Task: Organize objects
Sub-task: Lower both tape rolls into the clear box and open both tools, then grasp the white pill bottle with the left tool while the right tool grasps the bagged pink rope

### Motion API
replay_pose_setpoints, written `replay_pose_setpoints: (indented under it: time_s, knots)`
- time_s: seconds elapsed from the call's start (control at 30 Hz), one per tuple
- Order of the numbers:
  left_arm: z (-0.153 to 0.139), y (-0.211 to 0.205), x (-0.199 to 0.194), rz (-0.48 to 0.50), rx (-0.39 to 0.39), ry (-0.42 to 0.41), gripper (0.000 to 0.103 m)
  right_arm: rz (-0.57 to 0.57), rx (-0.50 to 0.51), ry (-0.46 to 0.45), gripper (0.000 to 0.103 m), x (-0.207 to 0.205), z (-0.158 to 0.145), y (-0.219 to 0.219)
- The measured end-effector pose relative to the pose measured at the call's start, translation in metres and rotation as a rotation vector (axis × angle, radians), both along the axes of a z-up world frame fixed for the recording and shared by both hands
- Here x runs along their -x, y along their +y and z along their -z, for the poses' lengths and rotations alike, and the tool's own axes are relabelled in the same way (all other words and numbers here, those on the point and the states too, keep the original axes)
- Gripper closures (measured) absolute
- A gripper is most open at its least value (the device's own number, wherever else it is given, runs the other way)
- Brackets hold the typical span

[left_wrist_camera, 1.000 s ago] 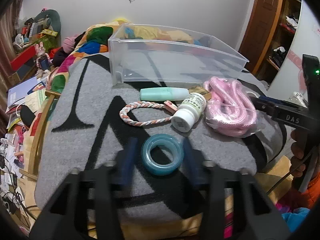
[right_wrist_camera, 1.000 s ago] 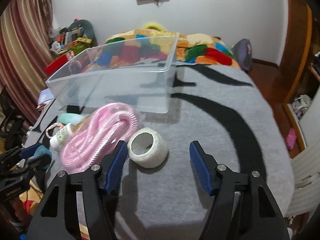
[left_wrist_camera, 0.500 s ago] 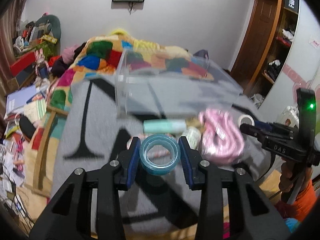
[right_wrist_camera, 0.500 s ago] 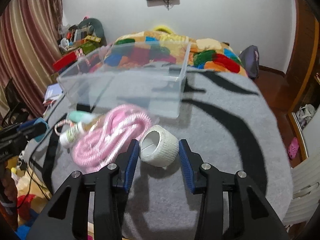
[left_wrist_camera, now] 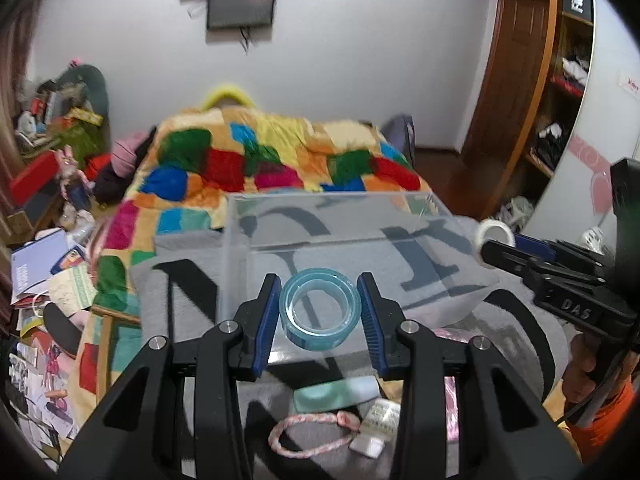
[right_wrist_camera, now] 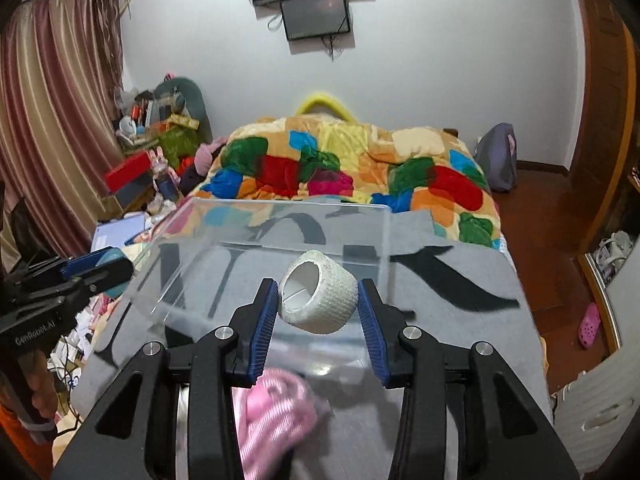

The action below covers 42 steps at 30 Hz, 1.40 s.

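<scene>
The left gripper (left_wrist_camera: 319,312) is clamped on a blue tape ring (left_wrist_camera: 319,314), its two blue pads pressed against the ring's sides, and the ring hangs in the air in front of the clear plastic bin (left_wrist_camera: 340,236), which sits at twelve o'clock from it on the grey patterned blanket (left_wrist_camera: 192,296). Below the ring, toward six o'clock, lie the things not yet lifted — a mint-green tube (left_wrist_camera: 334,392), a small white bottle (left_wrist_camera: 378,426) on its side and a pink-and-white braided loop (left_wrist_camera: 308,430) just beside it.

The right gripper (right_wrist_camera: 318,306) pinches a white gauze roll (right_wrist_camera: 319,297) between its pads, the roll tilted with its hollow core facing ten o'clock. It too is held off the blanket, up against the near wall of the bin. A bundle of pink rope (right_wrist_camera: 276,416) lies blurred at six o'clock, under the gripper's frame.

Each tool shows in the other's view: the right one at three o'clock from the left camera, the left one at nine o'clock from the right. Beyond the bin spreads a patchwork quilt (right_wrist_camera: 360,168) — bright and rumpled.
</scene>
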<state>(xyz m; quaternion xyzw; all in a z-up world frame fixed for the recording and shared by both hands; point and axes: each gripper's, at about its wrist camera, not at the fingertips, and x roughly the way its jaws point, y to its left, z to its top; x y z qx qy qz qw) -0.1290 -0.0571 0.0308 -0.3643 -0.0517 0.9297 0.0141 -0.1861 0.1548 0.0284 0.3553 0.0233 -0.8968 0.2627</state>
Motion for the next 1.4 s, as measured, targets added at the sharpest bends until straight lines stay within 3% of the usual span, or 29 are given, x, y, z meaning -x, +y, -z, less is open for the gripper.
replay_pose_setpoints:
  time_s: [0.23, 0.4, 0.47, 0.57, 0.8, 0.9, 1.1, 1.17, 1.27, 1.4]
  knots:
    - [0.025, 0.004, 0.046, 0.037, -0.006, -0.149, 0.064, -0.026, -0.073, -0.132, 0.065, 0.037, 0.029, -0.036]
    - [0.033, 0.003, 0.058, 0.031, 0.004, -0.188, 0.063, -0.043, -0.098, -0.171, 0.064, 0.04, 0.039, -0.041]
    - [0.029, 0.004, 0.053, 0.032, 0.01, -0.168, 0.059, -0.054, -0.094, -0.172, 0.063, 0.034, 0.037, -0.04]
    - [0.018, 0.005, 0.039, 0.019, 0.045, -0.112, 0.047, -0.056, -0.094, -0.142, 0.054, 0.024, 0.028, -0.035]
    - [0.002, 0.0, -0.012, 0.012, 0.077, -0.025, 0.038, -0.066, -0.024, -0.102, 0.039, -0.014, 0.008, -0.009]
    - [0.011, -0.007, -0.035, 0.003, 0.052, -0.041, 0.038, -0.078, -0.024, -0.108, 0.029, -0.038, 0.016, -0.005]
    - [0.039, -0.013, -0.064, 0.009, 0.018, -0.111, 0.038, -0.189, -0.122, -0.161, 0.026, -0.079, 0.057, -0.028]
    - [0.046, -0.008, -0.072, 0.025, 0.021, -0.121, 0.038, -0.172, -0.185, -0.169, 0.026, -0.082, 0.075, -0.029]
    - [0.056, 0.007, -0.078, 0.062, 0.038, -0.144, 0.038, -0.149, -0.119, -0.23, 0.026, -0.073, 0.083, -0.005]
    - [0.062, 0.028, -0.075, 0.119, 0.035, -0.148, 0.038, -0.07, -0.133, -0.221, 0.026, -0.063, 0.084, 0.028]
